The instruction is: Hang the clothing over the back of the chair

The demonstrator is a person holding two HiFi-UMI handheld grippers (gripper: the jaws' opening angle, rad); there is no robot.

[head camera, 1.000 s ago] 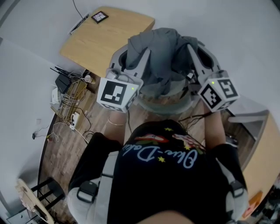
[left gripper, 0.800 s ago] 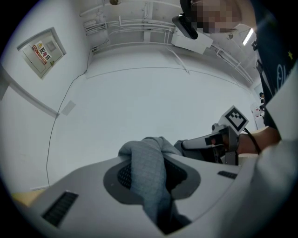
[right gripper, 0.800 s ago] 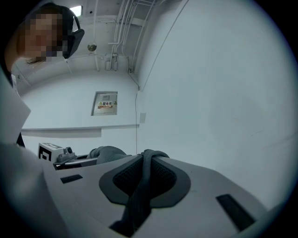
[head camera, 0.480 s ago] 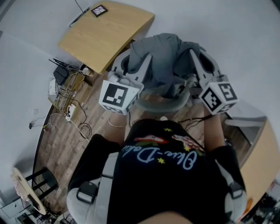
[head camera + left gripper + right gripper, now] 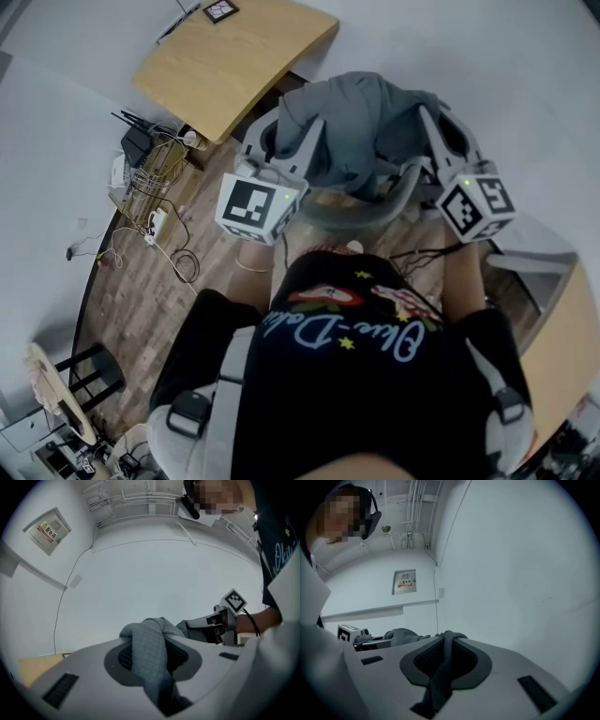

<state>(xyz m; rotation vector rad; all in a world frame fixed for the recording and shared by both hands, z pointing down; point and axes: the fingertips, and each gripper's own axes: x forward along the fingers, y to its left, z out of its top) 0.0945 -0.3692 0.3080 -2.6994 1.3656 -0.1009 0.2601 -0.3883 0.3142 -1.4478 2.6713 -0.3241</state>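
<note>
Open wall and floor ahead; wooden table [image 5: 234, 70] edge close at left of the chair back [image 5: 361, 216]. Left gripper [image 5: 150, 651]: jaws partly closed, clamping a fold of the grey clothing [image 5: 361, 117]. Right gripper [image 5: 444, 663]: likewise, on another fold. Clothing bunched between both, above the chair back. Wall sign [image 5: 405, 581]: lettering unreadable.

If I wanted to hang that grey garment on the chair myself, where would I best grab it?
Pinch a bunched fold near each side, coming in from the person's side, as the left gripper and right gripper do. The grey garment is limp, so two holds set apart likely keep it spread to drape over the chair back.
</note>
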